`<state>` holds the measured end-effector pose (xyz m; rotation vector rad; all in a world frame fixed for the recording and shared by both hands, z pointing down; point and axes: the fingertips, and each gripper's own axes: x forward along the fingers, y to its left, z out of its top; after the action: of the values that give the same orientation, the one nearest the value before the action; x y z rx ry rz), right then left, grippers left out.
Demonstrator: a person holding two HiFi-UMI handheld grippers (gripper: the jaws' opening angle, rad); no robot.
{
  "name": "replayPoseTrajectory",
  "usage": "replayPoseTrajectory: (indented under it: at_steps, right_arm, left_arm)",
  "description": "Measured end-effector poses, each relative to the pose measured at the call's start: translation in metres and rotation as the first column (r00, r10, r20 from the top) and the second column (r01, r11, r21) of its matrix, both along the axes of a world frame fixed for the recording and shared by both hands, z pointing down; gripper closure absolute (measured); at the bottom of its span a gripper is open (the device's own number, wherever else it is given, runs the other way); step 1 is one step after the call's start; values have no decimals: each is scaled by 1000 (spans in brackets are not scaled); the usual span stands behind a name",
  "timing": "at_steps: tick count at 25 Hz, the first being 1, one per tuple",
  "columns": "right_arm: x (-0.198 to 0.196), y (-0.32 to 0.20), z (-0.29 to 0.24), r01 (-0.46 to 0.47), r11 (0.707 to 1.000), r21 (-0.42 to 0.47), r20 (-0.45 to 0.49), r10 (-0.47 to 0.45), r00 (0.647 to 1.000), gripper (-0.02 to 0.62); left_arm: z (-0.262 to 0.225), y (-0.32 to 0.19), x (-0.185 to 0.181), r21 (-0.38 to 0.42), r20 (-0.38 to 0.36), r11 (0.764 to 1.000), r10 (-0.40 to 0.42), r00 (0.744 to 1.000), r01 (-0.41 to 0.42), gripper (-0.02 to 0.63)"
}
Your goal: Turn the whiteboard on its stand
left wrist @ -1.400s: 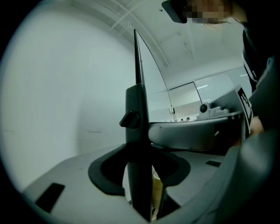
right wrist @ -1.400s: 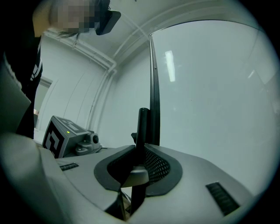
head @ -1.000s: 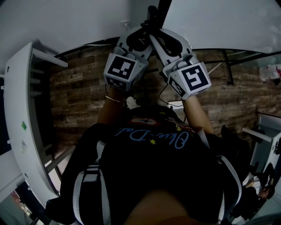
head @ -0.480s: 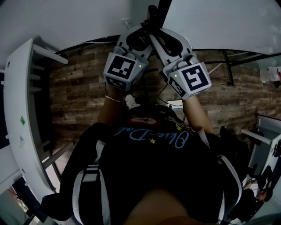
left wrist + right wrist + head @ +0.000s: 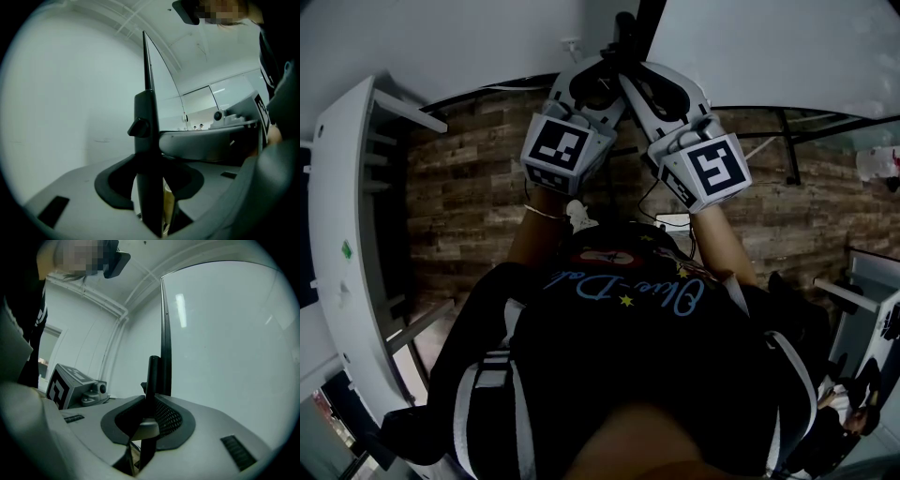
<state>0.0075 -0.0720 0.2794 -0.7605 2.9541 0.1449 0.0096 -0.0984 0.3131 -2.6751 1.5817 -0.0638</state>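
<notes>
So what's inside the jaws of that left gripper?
A black upright post of the whiteboard stand, with a small knob on it, is held between the left gripper's jaws. The post's lower end is hidden behind the jaws.

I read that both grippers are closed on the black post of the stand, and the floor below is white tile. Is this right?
Not fully. The floor is brown wood planks, not white tile, as the head view shows. Both the left gripper and the right gripper are closed on the black post.
</notes>
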Motion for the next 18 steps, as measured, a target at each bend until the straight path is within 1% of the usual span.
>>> replayPoseTrajectory:
  at_steps: [18]
  right_arm:
    - [8,7,0,19,1000,0,4,-19,1000,535]
  left_arm:
    - [0,7,8,-5,11,1000,-17,1000,18,436]
